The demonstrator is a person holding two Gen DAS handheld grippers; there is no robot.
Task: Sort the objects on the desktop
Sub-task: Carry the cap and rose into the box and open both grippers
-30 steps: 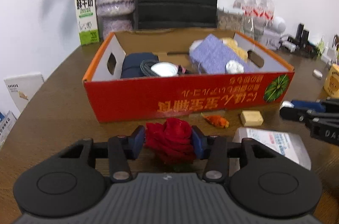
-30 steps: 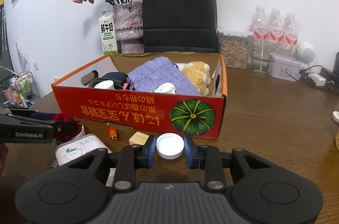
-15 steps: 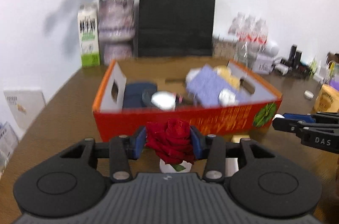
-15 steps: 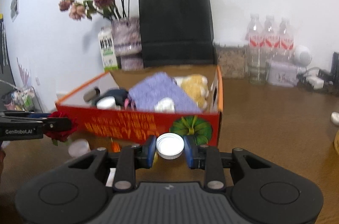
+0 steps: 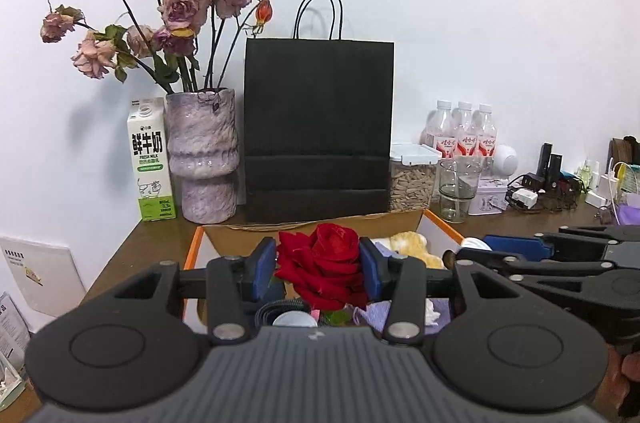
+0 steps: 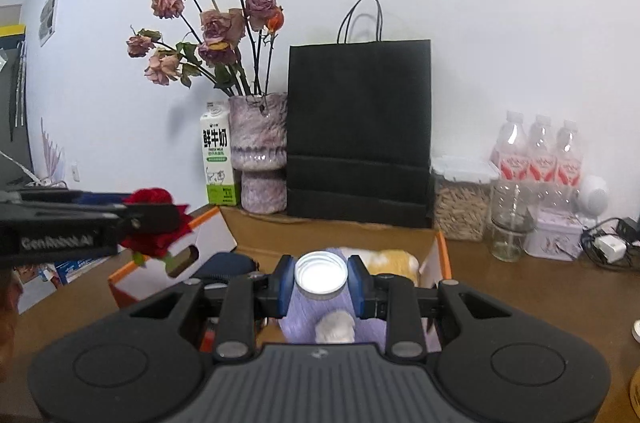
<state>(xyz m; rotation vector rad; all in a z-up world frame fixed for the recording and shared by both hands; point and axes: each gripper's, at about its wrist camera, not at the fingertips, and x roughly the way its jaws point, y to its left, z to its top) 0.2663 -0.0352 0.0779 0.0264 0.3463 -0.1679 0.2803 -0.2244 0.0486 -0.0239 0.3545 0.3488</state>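
a red rose is squeezed by the left claw, a white lid by the right claw; both are held over the box, to be dropped in next.

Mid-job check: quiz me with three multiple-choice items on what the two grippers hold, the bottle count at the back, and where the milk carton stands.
1. The left gripper is:
A. open and empty
B. shut on the red rose
C. shut on a bottle

2. Clear plastic water bottles by the wall:
A. one
B. three
C. six

3. The green-and-white milk carton stands:
A. left of the mottled purple ceramic vase
B. inside the orange cardboard box
C. right of the black paper bag

B: pads press the bloom. B: three caps show. A: it sits beside the vase's left.
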